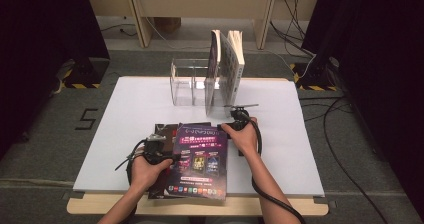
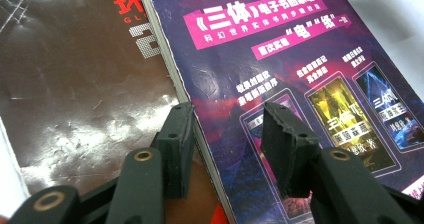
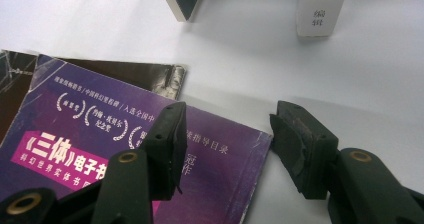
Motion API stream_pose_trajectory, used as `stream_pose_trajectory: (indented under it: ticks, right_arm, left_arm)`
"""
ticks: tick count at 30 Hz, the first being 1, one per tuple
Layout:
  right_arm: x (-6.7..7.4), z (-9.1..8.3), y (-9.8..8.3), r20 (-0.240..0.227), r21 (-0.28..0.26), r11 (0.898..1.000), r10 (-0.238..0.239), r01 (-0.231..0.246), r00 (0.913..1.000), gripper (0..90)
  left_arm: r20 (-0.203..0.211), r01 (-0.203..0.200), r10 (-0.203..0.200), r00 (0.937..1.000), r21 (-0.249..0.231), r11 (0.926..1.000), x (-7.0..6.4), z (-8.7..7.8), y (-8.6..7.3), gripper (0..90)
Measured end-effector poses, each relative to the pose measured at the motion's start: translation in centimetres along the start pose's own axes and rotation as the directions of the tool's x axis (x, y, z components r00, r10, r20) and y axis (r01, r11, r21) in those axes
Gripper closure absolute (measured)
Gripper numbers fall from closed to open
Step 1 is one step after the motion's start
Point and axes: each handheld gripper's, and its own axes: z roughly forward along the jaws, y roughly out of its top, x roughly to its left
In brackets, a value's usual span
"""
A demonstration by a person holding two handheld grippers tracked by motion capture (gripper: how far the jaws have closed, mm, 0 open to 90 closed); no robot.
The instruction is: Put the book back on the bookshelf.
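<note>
On purple magazine (image 2: 280, 84) cover: "三体"; left tongs (image 2: 227, 121) apart astride its edge, right tongs (image 3: 227, 129) apart over corner

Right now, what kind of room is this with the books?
Probably a recording or test setup, not a home: a white board on a table, dark curtains at both sides, cables across the carpet, a clear book rack.

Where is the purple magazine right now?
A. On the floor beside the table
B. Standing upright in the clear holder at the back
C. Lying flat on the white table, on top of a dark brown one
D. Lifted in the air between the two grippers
C: the purple magazine lies flat near the front edge of the white table, overlapping the dark brown magazine beneath it.
</note>
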Motion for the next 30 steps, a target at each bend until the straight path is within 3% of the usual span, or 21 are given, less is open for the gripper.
stream_pose_trajectory:
  ticks: [3,6,10,14,19,26,30]
  right_arm:
    - [0.1,0.1,0.0,0.008,-0.004,1.0,-0.001,0.001,1.0,48.0]
    - [-0.2,0.0,0.1,-0.011,0.005,0.999,0.041,-0.041,0.9991,50.5]
    - [-0.4,-0.1,0.0,-0.016,-0.003,0.998,0.056,-0.056,0.9983,53.5]
    - [-0.7,-0.1,0.0,-0.035,-0.002,0.998,0.056,-0.056,0.9978,53.7]
    - [-0.6,-0.2,0.1,-0.021,0.015,0.998,0.054,-0.054,0.9983,56.3]
    - [-1.0,-0.3,0.1,-0.056,0.032,0.995,0.1,-0.099,0.9933,58.0]
    - [-1.0,-0.1,0.7,-0.081,0.058,0.995,0.089,-0.084,0.9927,52.8]
  left_arm:
    - [-0.002,-0.004,0.004,1.0,0.007,1.0,0.0,0.0,0.1,55.6]
    - [-0.015,-0.027,0.027,0.9995,0.014,0.9995,-0.1,0.1,0.1,57.9]
    - [-0.027,-0.044,0.045,0.9986,0.027,0.9987,-0.2,0.2,0.3,57.8]
    - [-0.028,-0.045,0.046,0.9985,0.029,0.9986,-0.3,0.1,0.3,58.0]
    - [-0.04,-0.044,0.046,0.9982,0.027,0.9986,-0.4,0.2,0.3,58.0]
    - [-0.043,-0.047,0.049,0.9979,0.029,0.9985,-0.5,0.2,0.3,57.9]
    - [-0.039,-0.045,0.046,0.9982,0.026,0.9986,-0.4,0.2,0.3,57.8]
